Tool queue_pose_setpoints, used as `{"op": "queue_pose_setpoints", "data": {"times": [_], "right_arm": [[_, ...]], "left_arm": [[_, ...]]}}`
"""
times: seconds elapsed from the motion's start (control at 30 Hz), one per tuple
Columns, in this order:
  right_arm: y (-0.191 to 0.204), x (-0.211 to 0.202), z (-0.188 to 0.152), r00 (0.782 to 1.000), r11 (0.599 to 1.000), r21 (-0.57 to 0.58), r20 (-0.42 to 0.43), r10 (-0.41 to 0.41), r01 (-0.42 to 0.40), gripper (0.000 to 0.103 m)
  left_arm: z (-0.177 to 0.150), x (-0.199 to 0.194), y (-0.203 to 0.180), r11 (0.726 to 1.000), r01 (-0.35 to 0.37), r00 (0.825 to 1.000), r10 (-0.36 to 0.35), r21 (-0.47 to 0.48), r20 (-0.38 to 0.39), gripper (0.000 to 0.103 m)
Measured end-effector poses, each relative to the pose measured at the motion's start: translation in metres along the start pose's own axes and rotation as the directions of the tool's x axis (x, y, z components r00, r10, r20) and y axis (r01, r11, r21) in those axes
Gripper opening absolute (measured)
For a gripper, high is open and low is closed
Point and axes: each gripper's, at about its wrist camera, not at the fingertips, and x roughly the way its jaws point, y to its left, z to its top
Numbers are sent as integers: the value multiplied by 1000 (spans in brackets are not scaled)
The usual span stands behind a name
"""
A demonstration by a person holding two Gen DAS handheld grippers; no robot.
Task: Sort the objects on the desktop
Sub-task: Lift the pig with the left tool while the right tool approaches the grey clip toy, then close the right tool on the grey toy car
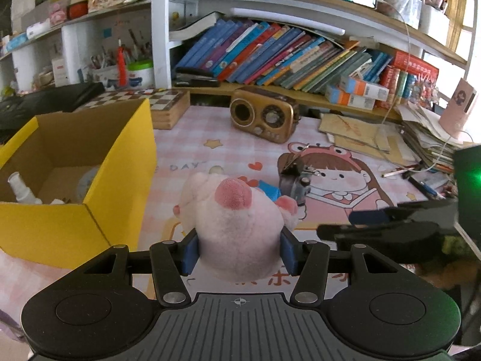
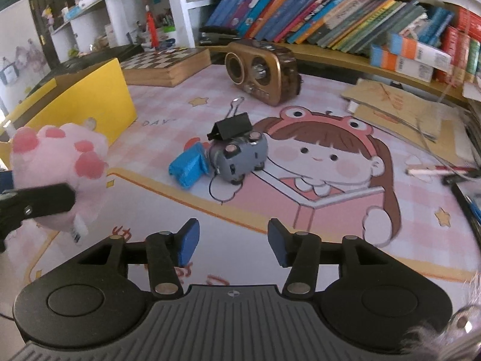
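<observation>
My left gripper [image 1: 239, 251] is shut on a pink plush toy [image 1: 237, 225], held above the desk mat beside the open yellow box [image 1: 120, 162]. The plush also shows at the left of the right wrist view [image 2: 60, 165], pinched by a left finger [image 2: 39, 203]. My right gripper [image 2: 233, 246] is open and empty, low over the mat. Ahead of it lie a blue object [image 2: 189, 165], a small grey motor-like part [image 2: 240, 159] and a black binder clip [image 2: 233, 128]. The right gripper shows at the right of the left wrist view [image 1: 360, 224].
The yellow box holds a white spray bottle [image 1: 21, 189] and other items. A brown retro radio [image 1: 264, 114], a chessboard box [image 1: 159, 102] and a paper stack [image 2: 399, 108] sit at the back. Pens [image 2: 436, 171] lie at right. Bookshelves rise behind.
</observation>
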Motion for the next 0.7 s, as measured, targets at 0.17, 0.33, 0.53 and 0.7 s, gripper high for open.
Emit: {"op": "queue_pose_setpoints", "data": {"times": [0.17, 0.33, 0.53, 0.7], "right_arm": [[-1, 19, 13, 1000, 999, -35, 8, -5, 5, 52], [-2, 38, 27, 1000, 997, -76, 22, -21, 22, 61], [2, 60, 41, 999, 985, -172, 43, -23, 30, 69], [-1, 77, 50, 999, 977, -212, 32, -12, 19, 71]], "left_arm": [[-3, -1, 3, 1000, -18, 1000, 18, -14, -8, 53], [-3, 0, 6, 999, -24, 1000, 24, -27, -16, 53], [-3, 0, 5, 999, -15, 1000, 15, -28, -15, 53], [-4, -1, 5, 1000, -10, 1000, 10, -27, -16, 53]]}}
